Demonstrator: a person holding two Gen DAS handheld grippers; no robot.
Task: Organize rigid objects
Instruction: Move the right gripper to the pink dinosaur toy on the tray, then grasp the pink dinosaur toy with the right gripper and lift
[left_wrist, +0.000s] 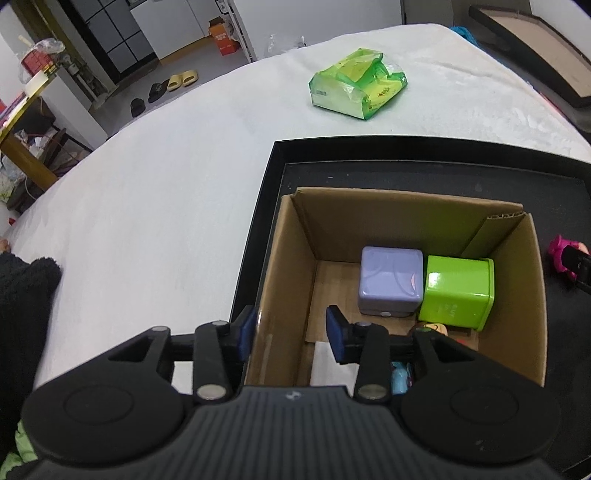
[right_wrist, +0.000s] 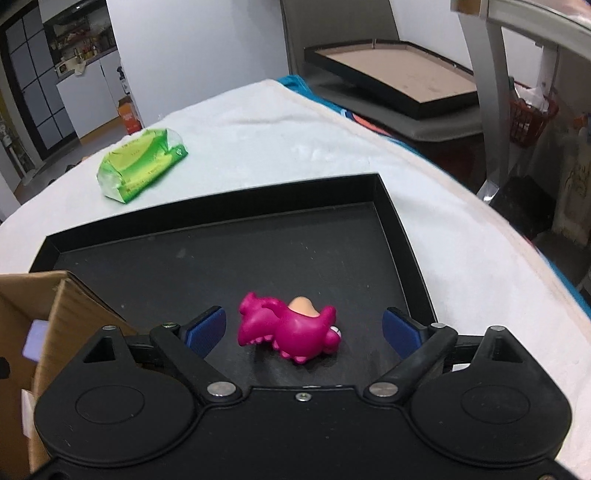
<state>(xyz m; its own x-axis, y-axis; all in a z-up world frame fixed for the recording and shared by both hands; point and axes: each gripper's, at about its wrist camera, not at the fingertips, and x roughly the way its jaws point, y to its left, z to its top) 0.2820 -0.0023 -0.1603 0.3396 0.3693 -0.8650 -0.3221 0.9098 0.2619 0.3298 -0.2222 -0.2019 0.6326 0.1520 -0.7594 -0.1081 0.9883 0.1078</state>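
You held the right gripper (right_wrist: 303, 328) spread around the untouched pink toy (right_wrist: 290, 330) at the tray's (right_wrist: 402, 221) 5 o'clock; next, pinch it and carry it to the box (right_wrist: 70, 295).

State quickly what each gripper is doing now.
Left gripper: open, straddling the box wall.
Right gripper: open around the toy, not touching.

- Domestic interior, apparently a home.
- Slippers (left_wrist: 183, 80) and shoes (left_wrist: 147, 98) on the floor.
- White towel-covered table (left_wrist: 147, 206).
- Cluttered shelving (right_wrist: 83, 46) behind.
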